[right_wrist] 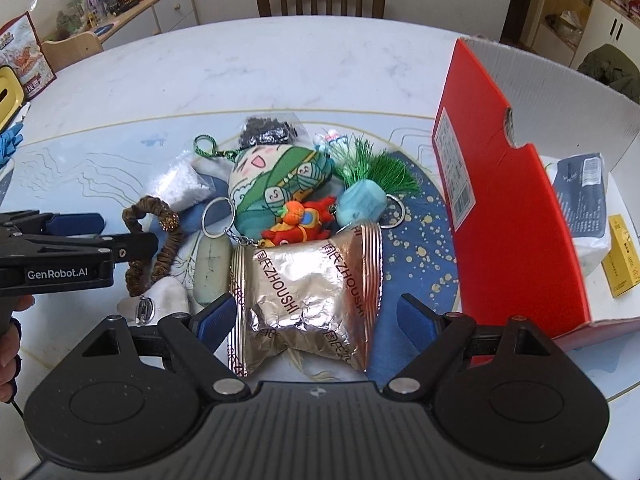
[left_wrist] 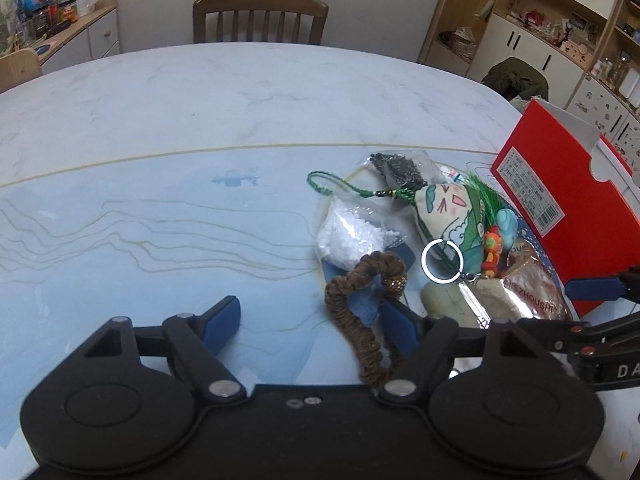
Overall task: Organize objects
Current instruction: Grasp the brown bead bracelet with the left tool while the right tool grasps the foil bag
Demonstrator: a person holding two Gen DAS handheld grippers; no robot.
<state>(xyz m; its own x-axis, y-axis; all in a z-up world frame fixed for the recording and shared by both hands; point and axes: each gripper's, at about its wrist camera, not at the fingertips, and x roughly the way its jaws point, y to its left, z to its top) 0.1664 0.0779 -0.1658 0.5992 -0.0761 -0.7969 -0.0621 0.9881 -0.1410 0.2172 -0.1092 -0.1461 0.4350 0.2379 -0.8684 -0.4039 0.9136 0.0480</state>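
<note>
My right gripper [right_wrist: 316, 320] wide, straddling crinkled silver foil snack packet [right_wrist: 308, 292]; my left gripper [left_wrist: 310, 316] wide, brown fabric scrunchie [left_wrist: 370, 300] against right finger.

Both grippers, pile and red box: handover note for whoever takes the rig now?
Left gripper: open, empty, low over the table beside the brown scrunchie.
Right gripper: open, empty, fingers either side of the silver snack packet, not closed on it.
Pile, left of the red box: plush zongzi charm, red-orange keychain figure, blue charm, bag of white beads, bag of dark beads.
Done: box already holds a dark packet and a yellow box.
Left: the whole pile; the snack packet looks like the next pick.
</note>
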